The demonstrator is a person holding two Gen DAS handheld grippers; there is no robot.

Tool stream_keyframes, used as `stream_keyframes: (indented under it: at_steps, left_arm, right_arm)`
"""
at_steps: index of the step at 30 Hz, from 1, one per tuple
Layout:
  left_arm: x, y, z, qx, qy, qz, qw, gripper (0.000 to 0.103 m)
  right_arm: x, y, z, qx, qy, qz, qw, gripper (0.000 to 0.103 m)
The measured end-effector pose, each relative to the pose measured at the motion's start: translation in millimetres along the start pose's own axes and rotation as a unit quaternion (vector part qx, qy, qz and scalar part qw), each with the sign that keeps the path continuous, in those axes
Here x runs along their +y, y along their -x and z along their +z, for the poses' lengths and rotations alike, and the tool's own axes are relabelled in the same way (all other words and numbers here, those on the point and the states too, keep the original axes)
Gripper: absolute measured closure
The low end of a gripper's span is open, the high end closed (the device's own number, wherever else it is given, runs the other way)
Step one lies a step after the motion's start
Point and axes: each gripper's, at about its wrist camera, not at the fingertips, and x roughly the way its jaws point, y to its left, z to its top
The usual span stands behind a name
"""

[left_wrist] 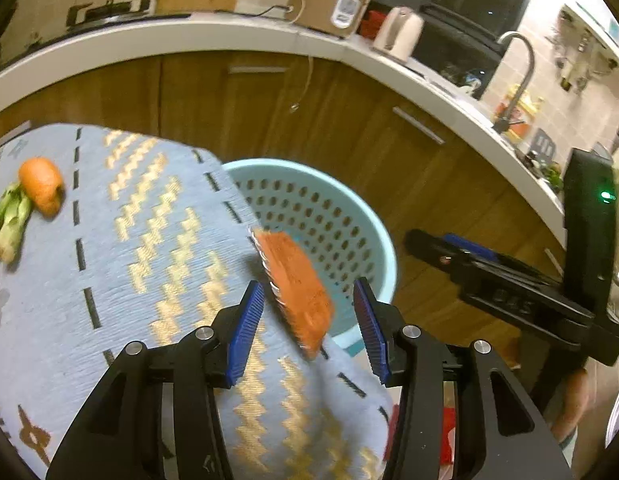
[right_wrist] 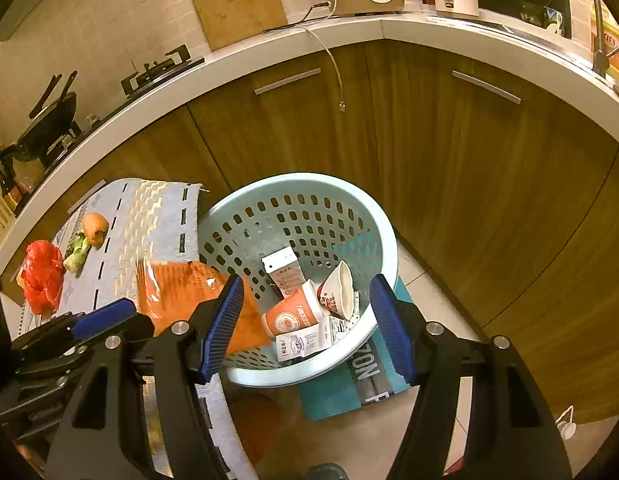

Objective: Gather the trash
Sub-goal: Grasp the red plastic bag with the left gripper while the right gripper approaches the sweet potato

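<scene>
An orange foil wrapper (left_wrist: 295,286) hangs in the air between my left gripper's (left_wrist: 309,322) open fingers, blurred, at the table edge beside the basket; it touches neither pad. It also shows in the right wrist view (right_wrist: 197,300) over the table edge and basket rim. The light blue perforated basket (right_wrist: 373,216) stands on the floor and holds cups and cartons (right_wrist: 305,312). My right gripper (right_wrist: 307,320) is open and empty above the basket. An orange peel (left_wrist: 41,184), a green vegetable stub (left_wrist: 7,224) and a red plastic bag (right_wrist: 41,276) lie on the blue patterned tablecloth (left_wrist: 149,240).
Wooden cabinets (right_wrist: 449,160) with a white counter (left_wrist: 229,36) curve behind the basket. A rice cooker (left_wrist: 329,2), kettle (left_wrist: 399,32), tap (left_wrist: 521,76) and stove (right_wrist: 157,70) sit on the counter. A teal box (right_wrist: 341,392) lies under the basket.
</scene>
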Motion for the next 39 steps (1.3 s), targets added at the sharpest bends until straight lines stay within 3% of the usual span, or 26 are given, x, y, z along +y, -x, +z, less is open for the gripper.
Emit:
stream_keyframes:
  at_steps: [11,19,23,24,27,30,36,39]
  left_arm:
    - [22.4,27.7,-7.4,-0.022,0.030,0.007,0.9993,0.058]
    - [58.1,82.3,-22.3,-0.066,0.054,0.055,0.9948,0.057]
    - [86.9,115.4,-29.5,-0.089,0.070,0.098,0.9888,0.057]
    - [93.4,122.5,-30.2,-0.094,0.075,0.106,0.9870,0.051]
    - [121.9,149.0,-31.4,-0.120,0.104,0.144,0.9767,0.039]
    - [150.6,167.0,-30.3,-0.131,0.126,0.190,0.9648,0.039]
    - [192.0,166.9,-17.6,-0.123,0.138,0.252,0.9501,0.024]
    - [203.2,153.4,-9.3,-0.110,0.132,0.259,0.9507,0.024]
  right_arm:
    - [20.3,5.7,2.3,-0.003,0.018,0.011,1.000,0.041]
    - [83.7,12.0,1.5,-0.018,0.083,0.037,0.996,0.041]
    - [121.8,13.3,-3.7,-0.030,0.124,0.045,0.991,0.046]
    - [132.6,12.2,-4.2,-0.030,0.134,0.050,0.989,0.050]
    - [160.3,7.0,-5.6,-0.025,0.156,0.067,0.985,0.062]
    - [183.4,-2.3,-4.6,-0.013,0.169,0.083,0.982,0.065]
    - [224.5,-23.7,2.9,0.012,0.197,0.102,0.975,0.065]
    - [243.5,-36.6,10.8,0.019,0.214,0.102,0.971,0.065]
